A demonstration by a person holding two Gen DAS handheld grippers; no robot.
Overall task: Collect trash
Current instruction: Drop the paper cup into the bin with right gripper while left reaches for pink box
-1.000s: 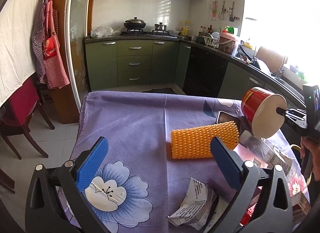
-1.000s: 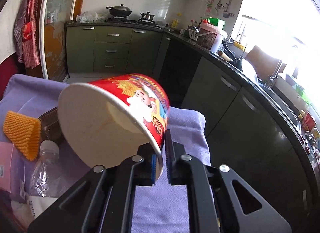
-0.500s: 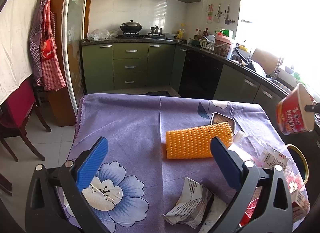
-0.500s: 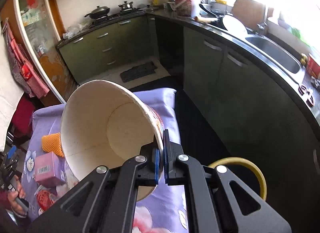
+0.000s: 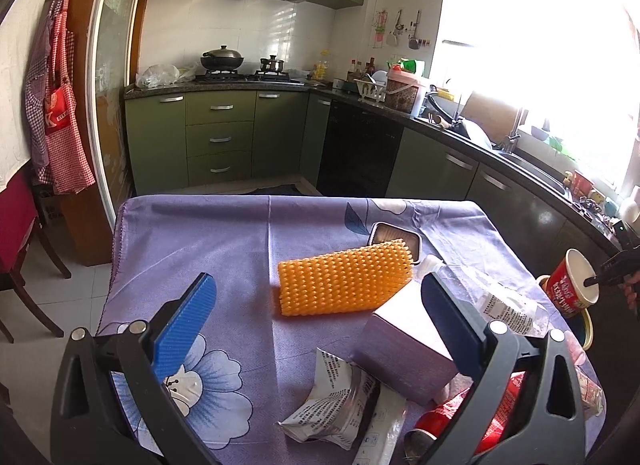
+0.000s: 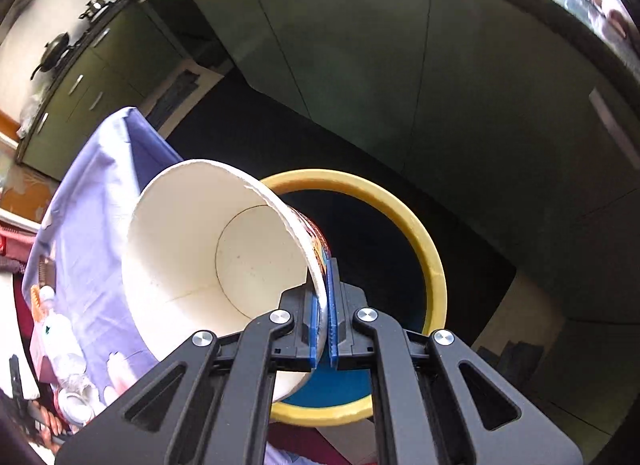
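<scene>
My right gripper (image 6: 325, 305) is shut on the rim of an empty red paper noodle cup (image 6: 208, 249) and holds it tilted just above a yellow-rimmed trash bin (image 6: 434, 261) beside the table. The cup (image 5: 572, 283) also shows at the far right of the left wrist view, over the bin (image 5: 587, 331). My left gripper (image 5: 320, 313) is open and empty above the purple flowered tablecloth (image 5: 224, 241). Ahead of it lie an orange knobbly pad (image 5: 344, 281), a purple box (image 5: 404, 349), a crumpled printed wrapper (image 5: 328, 401), a clear plastic bottle (image 5: 500, 301) and a red can (image 5: 452, 417).
A small metal tin (image 5: 394, 235) sits behind the orange pad. Green kitchen cabinets (image 5: 224, 141) and a dark counter (image 5: 520, 169) ring the room beyond the table. A red chair (image 5: 16, 225) stands at the left. The bin sits on dark floor next to cabinet doors (image 6: 460, 65).
My right gripper carried the cup off the table, rightward and down, to just above the yellow-rimmed bin. My left gripper rose a little; a purple box now shows near it.
</scene>
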